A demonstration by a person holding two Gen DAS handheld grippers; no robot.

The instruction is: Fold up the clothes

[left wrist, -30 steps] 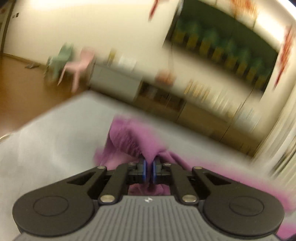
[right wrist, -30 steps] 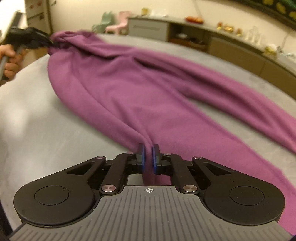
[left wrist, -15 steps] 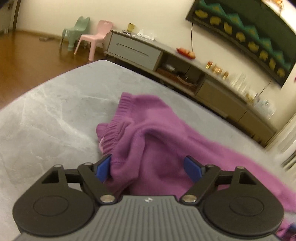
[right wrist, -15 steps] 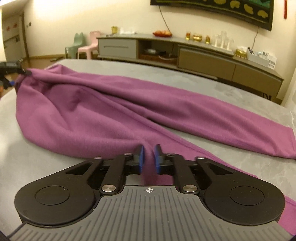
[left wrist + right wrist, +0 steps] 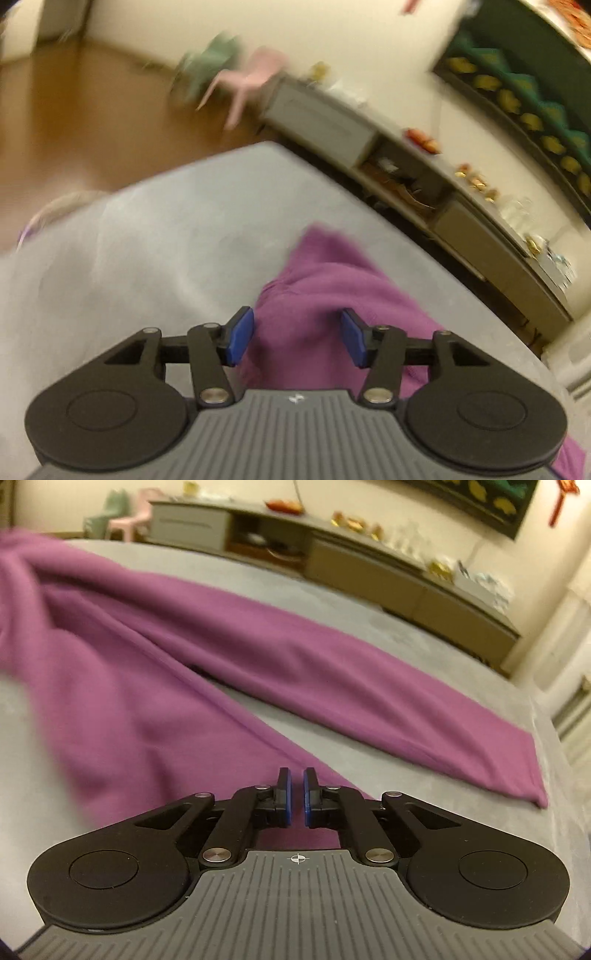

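Left gripper (image 5: 297, 339) spread wide over purple trousers (image 5: 332, 295) on grey table (image 5: 129, 258), right gripper (image 5: 295, 797) nearly closed, narrow gap, trouser fabric below, grip unclear

The purple trousers (image 5: 207, 653) sprawl across the grey table (image 5: 92, 805), soft fleecy fabric, unfolded, with the two legs splitting apart near the middle of the right wrist frame. One leg runs out to a hemmed end at the lower right, the other heads down toward the bottom centre, and the bulkier body of the garment bunches at the upper left. In the left wrist frame a rumpled end (image 5: 325, 280) is heaped up just below centre.
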